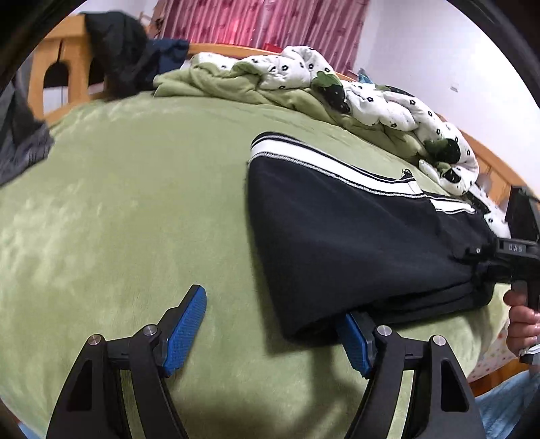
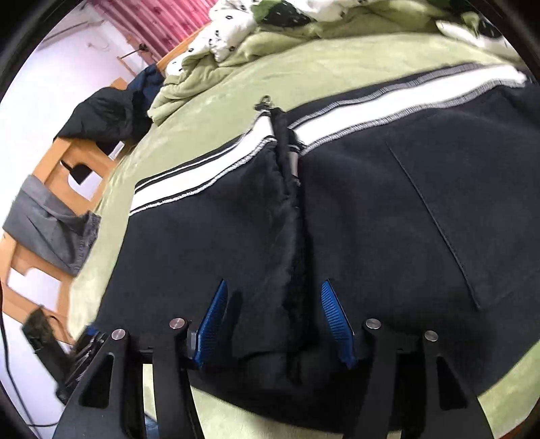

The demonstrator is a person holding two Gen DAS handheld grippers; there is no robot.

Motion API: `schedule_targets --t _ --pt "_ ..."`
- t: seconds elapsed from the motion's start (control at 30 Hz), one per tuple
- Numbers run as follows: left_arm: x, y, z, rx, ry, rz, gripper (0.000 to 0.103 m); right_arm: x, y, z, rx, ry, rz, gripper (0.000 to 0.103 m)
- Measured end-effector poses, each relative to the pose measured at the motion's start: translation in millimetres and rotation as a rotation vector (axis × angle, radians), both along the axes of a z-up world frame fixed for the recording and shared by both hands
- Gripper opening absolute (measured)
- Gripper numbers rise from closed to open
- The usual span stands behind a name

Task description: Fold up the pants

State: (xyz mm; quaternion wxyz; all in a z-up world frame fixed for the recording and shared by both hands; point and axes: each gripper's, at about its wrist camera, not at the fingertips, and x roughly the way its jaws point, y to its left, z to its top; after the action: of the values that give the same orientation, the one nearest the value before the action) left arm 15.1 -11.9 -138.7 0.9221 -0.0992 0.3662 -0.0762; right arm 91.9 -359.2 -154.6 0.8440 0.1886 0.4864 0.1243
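Observation:
Black pants (image 1: 354, 236) with a white side stripe (image 1: 320, 162) lie folded on the green blanket (image 1: 135, 202). My left gripper (image 1: 270, 324) is open at the pants' near left corner; its right blue pad (image 1: 352, 344) sits under the fabric edge, its left pad (image 1: 185, 327) over bare blanket. In the right wrist view the pants (image 2: 388, 219) fill the frame, with waistband and drawstring (image 2: 287, 162) bunched at the middle. My right gripper (image 2: 275, 324) is open, its pads on either side of the bunched waistband. It also shows in the left wrist view (image 1: 516, 256).
A crumpled green and white patterned quilt (image 1: 320, 84) lies along the bed's far side. Dark clothes (image 1: 125, 54) hang on the wooden bed frame (image 1: 57, 67). A grey garment (image 2: 50, 216) drapes over the frame. Pink curtains (image 1: 263, 23) hang behind.

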Motion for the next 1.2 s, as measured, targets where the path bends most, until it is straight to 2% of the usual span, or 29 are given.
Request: schedule_targets --t 0.07,0.17,0.27,0.3,0.33,0.43,0.5,0.53,0.57,0.63,0.7,0.77,0.9,0.93,0.97,1.0,1.1,1.13,1.2 --pt "-4.1 1.1 -2.3 0.003 -0.009 -0.001 0.073 -2.1 -6.7 -2.6 0.043 0.04 0.004 0.057" --pt "-4.8 -0.1 -4.5 -0.005 -0.01 0.007 0.073 -5.0 -5.8 -5.7 0.08 0.051 0.0 0.057" --pt "-0.7 1.1 -4.0 -0.039 -0.008 0.012 0.073 0.2 8.1 -10.1 0.026 0.045 -0.006 0.057" --pt "-0.2 0.5 -3.8 -0.041 -0.013 0.015 0.073 1.5 13.2 -8.9 0.003 0.027 -0.008 0.051" --pt "1.4 -0.5 -3.7 -0.033 -0.013 0.016 0.073 2.2 19.0 -7.7 -0.016 0.003 -0.013 0.028" --pt "4.8 -10.5 -3.0 0.049 -0.025 0.014 0.073 3.7 23.3 -9.2 -0.023 -0.027 -0.052 0.021" --pt "4.5 -21.8 -3.7 0.146 -0.039 -0.005 0.073 -1.9 16.2 4.3 0.007 -0.076 -0.074 0.02" --pt "3.2 -24.4 -3.7 0.169 -0.049 -0.011 0.073 -5.8 10.5 10.7 0.035 -0.104 -0.082 0.019" --pt "1.9 -24.5 -3.5 0.168 -0.053 -0.008 0.073 -11.0 4.9 21.4 0.067 -0.145 -0.09 0.017" --pt "2.9 -18.8 -3.7 0.123 -0.035 -0.004 0.074 -21.7 -2.0 44.1 0.043 -0.232 -0.111 0.015" --pt "1.1 -14.8 -1.2 0.059 -0.035 -0.009 0.074 -33.3 -11.9 64.2 -0.017 -0.316 -0.151 0.015" --pt "2.3 -15.4 0.5 0.052 -0.033 0.002 0.074 -33.9 -24.1 64.9 -0.007 -0.304 -0.144 0.015" --pt "5.0 -17.0 -2.7 0.092 -0.018 0.015 0.074 -14.8 -21.2 24.4 -0.059 -0.149 -0.115 0.016" --pt "5.1 -14.3 -4.3 0.091 -0.01 0.019 0.074 -10.2 -19.4 10.5 -0.073 -0.1 -0.097 0.022" --pt "4.8 -11.8 -5.3 0.084 -0.007 0.017 0.074 -6.3 -19.5 2.9 -0.069 -0.065 -0.081 0.023" --pt "4.4 -8.8 -5.9 0.075 -0.005 0.014 0.074 -4.5 -21.2 -3.6 -0.046 -0.04 -0.064 0.023" --pt "3.0 -7.1 -5.8 0.065 0.002 0.017 0.074 -12.7 -36.2 2.6 0.064 -0.037 -0.067 0.031" --pt "2.6 -7.7 -6.1 0.063 0.004 0.019 0.074 -17.6 -43.0 5.9 0.094 -0.035 -0.068 0.036" --pt "3.2 -9.4 -5.7 0.07 0.007 0.02 0.074 -27.6 -51.7 12.4 0.109 -0.052 -0.081 0.041"
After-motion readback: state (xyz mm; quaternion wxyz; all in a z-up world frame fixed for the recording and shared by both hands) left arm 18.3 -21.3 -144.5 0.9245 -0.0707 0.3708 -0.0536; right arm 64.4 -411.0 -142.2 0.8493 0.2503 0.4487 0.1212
